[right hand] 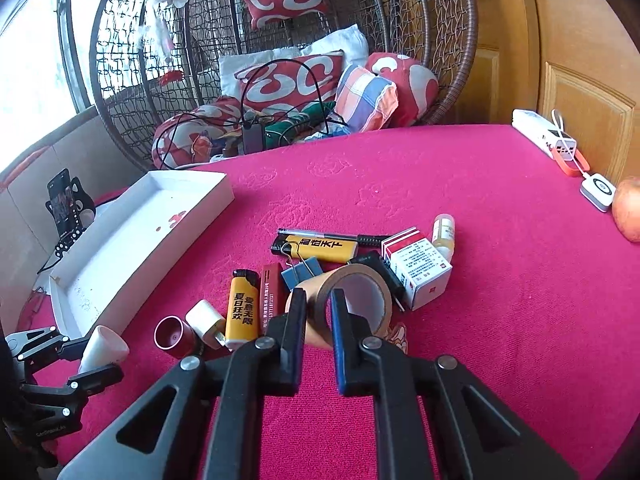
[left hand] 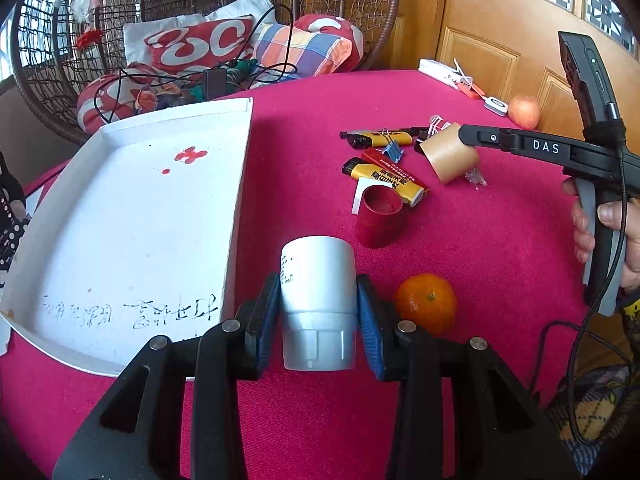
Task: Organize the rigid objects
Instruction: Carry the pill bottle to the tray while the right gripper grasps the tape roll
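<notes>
My left gripper (left hand: 318, 300) is shut on a white plastic cup-shaped cap (left hand: 320, 264), with a blue pad on each side of it, just right of the white cardboard tray (left hand: 120, 208). In the right wrist view the same cap (right hand: 105, 344) shows at the lower left beside the tray (right hand: 132, 240). My right gripper (right hand: 318, 304) is shut on the wall of a brown tape roll (right hand: 360, 280), one finger inside the ring and one outside. From the left wrist view this gripper (left hand: 466, 136) reaches in from the right onto the roll (left hand: 450, 156).
On the red cloth lie two yellow lighters (right hand: 240, 308) (right hand: 320, 248), a red cap (right hand: 172, 334), a blue binder clip (right hand: 302, 270), a white and red box (right hand: 418, 272) and a small bottle (right hand: 444, 232). An orange (left hand: 426, 304) sits near my left gripper, an apple (left hand: 524, 112) far right.
</notes>
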The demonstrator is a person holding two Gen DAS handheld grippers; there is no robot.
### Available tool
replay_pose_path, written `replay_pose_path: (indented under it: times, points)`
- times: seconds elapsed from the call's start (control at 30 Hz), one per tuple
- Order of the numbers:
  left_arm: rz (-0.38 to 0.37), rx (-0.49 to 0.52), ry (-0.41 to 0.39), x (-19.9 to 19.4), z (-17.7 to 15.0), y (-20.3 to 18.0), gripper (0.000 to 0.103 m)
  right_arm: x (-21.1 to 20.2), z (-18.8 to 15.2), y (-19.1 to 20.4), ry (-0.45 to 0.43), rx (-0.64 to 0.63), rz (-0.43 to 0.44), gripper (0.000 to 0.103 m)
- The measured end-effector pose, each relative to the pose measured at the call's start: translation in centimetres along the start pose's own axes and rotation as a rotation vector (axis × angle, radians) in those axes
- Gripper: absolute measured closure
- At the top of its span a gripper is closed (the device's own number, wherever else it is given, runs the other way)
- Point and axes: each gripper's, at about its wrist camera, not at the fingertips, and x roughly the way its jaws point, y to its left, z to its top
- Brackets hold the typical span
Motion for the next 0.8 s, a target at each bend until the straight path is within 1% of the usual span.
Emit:
replay_pose_path:
  times: [0.03, 0.1, 0.2, 0.27, 0.33, 0.37, 0.43, 0.47, 0.5, 0.53, 0.57, 0.6, 0.63, 0.73, 0.8]
  points:
    - [-0.001, -0.001, -0.004, -0.1, 0.0, 0.0, 0.066, -0.1, 0.0, -0.1, -0.002, 0.005, 0.001, 0.093]
    - [-0.006, -0.005, -0.013, -0.4, 0.1, 0.0, 0.066, -0.4, 0.0, -0.4, -0.008, 0.012, 0.010, 0.097]
    - [-0.015, -0.012, -0.017, -0.5, 0.3, 0.2, 0.066, -0.8, 0.2, -0.6, -0.012, 0.013, 0.021, 0.097]
    - [-0.017, -0.016, -0.012, -0.4, 0.1, 0.1, 0.066, -0.6, 0.2, -0.9, 0.011, 0.030, 0.036, 0.096]
    - [-0.018, -0.018, -0.007, -0.3, -0.1, 0.1, 0.066, 0.0, -0.1, -1.3, 0.056, 0.061, 0.051, 0.096]
    - [-0.019, -0.019, -0.006, -0.3, -0.1, 0.1, 0.066, 0.3, -0.2, -1.3, 0.069, 0.055, 0.037, 0.096]
    - [-0.023, -0.019, -0.011, -0.4, -0.1, 0.0, 0.066, 0.3, -0.2, -0.7, 0.050, -0.005, -0.008, 0.094]
    - [-0.024, -0.021, -0.015, -0.5, 0.0, 0.0, 0.066, 0.0, -0.1, -0.3, 0.030, -0.042, -0.028, 0.088]
    - [-0.027, -0.024, -0.018, -0.6, 0.0, 0.1, 0.066, -0.2, 0.1, 0.1, 0.014, -0.072, -0.044, 0.067]
    - [-0.029, -0.028, -0.020, -0.6, 0.1, 0.1, 0.066, -0.3, 0.3, 0.3, -0.002, -0.086, -0.051, 0.050]
    - [-0.031, -0.031, -0.022, -0.7, 0.1, 0.1, 0.066, -0.4, 0.5, 0.3, -0.022, -0.086, -0.053, 0.015]
    - [-0.032, -0.033, -0.023, -0.7, 0.0, 0.1, 0.066, -0.6, 0.6, 0.4, -0.051, -0.081, -0.054, 0.009]
    - [-0.032, -0.033, -0.023, -0.7, 0.0, 0.1, 0.066, -0.4, 0.9, 0.4, -0.065, -0.086, -0.056, 0.009]
    - [-0.028, -0.033, -0.023, -0.7, 0.0, 0.1, 0.066, 1.6, 1.4, 1.0, -0.038, -0.119, -0.059, 0.009]
    - [-0.026, -0.035, -0.025, -0.8, 0.1, 0.2, 0.066, 3.2, 1.3, 1.4, 0.002, -0.128, -0.046, 0.009]
